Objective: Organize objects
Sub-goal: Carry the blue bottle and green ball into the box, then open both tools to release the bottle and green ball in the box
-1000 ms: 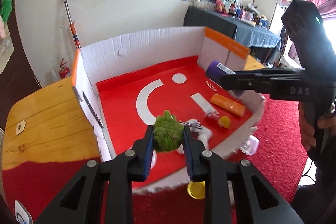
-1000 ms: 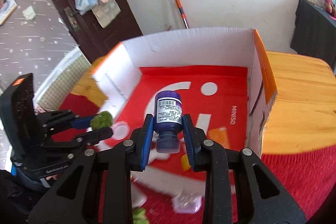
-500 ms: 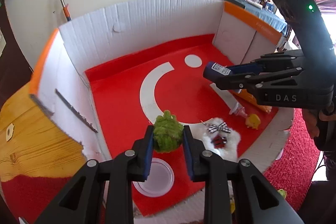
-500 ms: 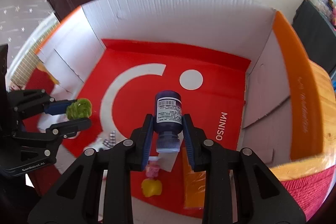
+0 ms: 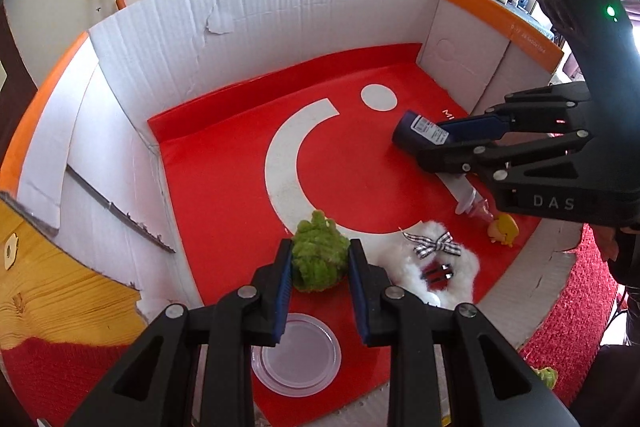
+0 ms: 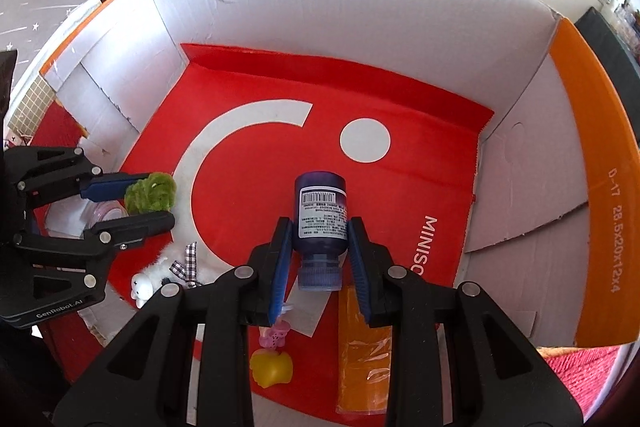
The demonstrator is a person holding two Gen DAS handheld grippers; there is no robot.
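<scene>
Left wrist view: left hand-held gripper [image 5: 318,267] at lower centre, clamped on a green fuzzy toy [image 5: 318,259] above the red floor of the cardboard box [image 5: 280,11]; clear plastic lid [image 5: 296,355] below it, white fluffy toy [image 5: 444,267] with checked bow to the right, yellow duck [image 5: 502,231] further right. Right wrist view: right hand-held gripper [image 6: 318,259] at lower centre, closed on a purple bottle [image 6: 321,215], cap toward the camera, over the box floor; orange packet [image 6: 362,347] at lower right, pink item [image 6: 276,333] just below the fingers.
</scene>
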